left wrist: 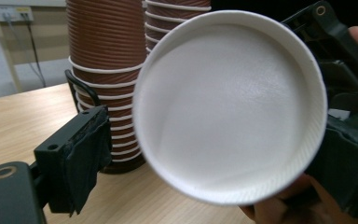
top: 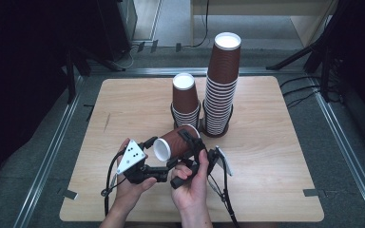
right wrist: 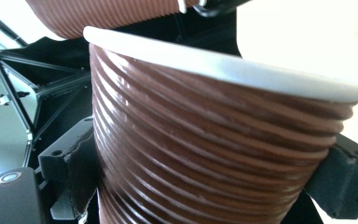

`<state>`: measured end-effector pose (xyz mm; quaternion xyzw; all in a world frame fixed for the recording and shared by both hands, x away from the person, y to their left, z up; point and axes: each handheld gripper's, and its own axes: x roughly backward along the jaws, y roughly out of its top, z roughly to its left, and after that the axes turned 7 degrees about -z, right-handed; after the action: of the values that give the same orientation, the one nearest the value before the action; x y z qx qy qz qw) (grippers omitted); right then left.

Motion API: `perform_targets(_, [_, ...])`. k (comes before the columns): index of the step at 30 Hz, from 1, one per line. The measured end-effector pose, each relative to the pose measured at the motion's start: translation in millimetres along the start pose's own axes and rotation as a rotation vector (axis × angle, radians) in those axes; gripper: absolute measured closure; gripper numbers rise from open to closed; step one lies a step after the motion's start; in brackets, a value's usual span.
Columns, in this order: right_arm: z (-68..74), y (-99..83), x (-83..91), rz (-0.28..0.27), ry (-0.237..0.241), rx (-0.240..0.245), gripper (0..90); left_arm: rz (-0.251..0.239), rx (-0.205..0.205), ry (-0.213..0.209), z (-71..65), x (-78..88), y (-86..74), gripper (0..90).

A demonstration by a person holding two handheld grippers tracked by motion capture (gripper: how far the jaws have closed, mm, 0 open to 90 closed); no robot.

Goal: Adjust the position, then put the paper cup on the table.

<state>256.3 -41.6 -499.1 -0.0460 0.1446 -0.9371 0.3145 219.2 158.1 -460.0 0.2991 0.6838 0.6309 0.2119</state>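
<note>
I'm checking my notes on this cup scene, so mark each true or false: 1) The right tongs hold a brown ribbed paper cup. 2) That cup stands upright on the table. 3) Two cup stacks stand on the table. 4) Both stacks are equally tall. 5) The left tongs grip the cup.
1) The right tongs hold a brown ribbed paper cup. True.
2) False: it is held on its side, above the light wooden table.
3) True: a short stack and a tall stack.
4) False: the right one is far taller.
5) False: the left tongs are open.
</note>
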Motion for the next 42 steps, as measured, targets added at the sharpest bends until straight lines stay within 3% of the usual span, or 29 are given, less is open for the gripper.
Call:
perform_targets(1, [2.0,1.7,1.5,-0.014,0.014,0.01,11.1,-0.002,0.012,-0.004,0.2,0.5,0.7,0.6])
perform_targets(6, [6.9,5.2,4.9,-0.047,0.028,0.057,11.2,-0.018,0.031,-0.024,3.0,4.4,2.6,0.6])
perform_targets(13, [10.1,9.3,10.0,-0.1,0.065,0.115,11.4,-0.013,0.045,-0.009,9.2,7.4,2.8,0.6])
perform_targets(16, [11.8,9.4,11.9,-0.124,0.083,0.163,11.6,-0.019,0.053,0.006,12.7,9.9,3.6,0.6])
perform_targets(20, [15.1,9.6,14.9,-0.137,0.097,0.205,11.8,-0.035,0.063,0.003,16.5,13.7,5.8,0.6])
perform_targets(23, [17.7,11.7,16.5,-0.165,0.132,0.244,12.1,-0.036,0.069,0.001,19.0,15.5,6.0,0.6])
perform_targets(30, [21.4,11.2,20.1,-0.217,0.15,0.316,12.7,-0.034,0.077,0.009,24.3,19.0,6.2,0.6])
perform_targets(31, [23.3,9.8,21.5,-0.227,0.162,0.355,12.9,-0.034,0.078,0.011,25.6,19.7,6.2,0.6])
perform_targets(33, [26.3,8.2,22.9,-0.238,0.163,0.401,13.0,-0.036,0.082,0.019,27.6,20.8,6.4,0.6])
perform_targets(34, [26.3,8.2,22.9,-0.238,0.163,0.401,13.0,-0.039,0.082,0.021,29.0,21.6,6.5,0.6])
perform_targets(37, [31.6,6.5,25.9,-0.262,0.172,0.488,12.9,-0.042,0.088,0.031,32.5,24.0,6.7,0.6])
perform_targets(38, [31.6,6.5,25.9,-0.262,0.172,0.488,12.9,-0.043,0.09,0.035,33.5,24.8,6.7,0.6])
perform_targets(42, [38.2,2.0,28.1,-0.292,0.187,0.591,12.9,-0.039,0.095,0.047,37.9,27.1,6.2,0.6])
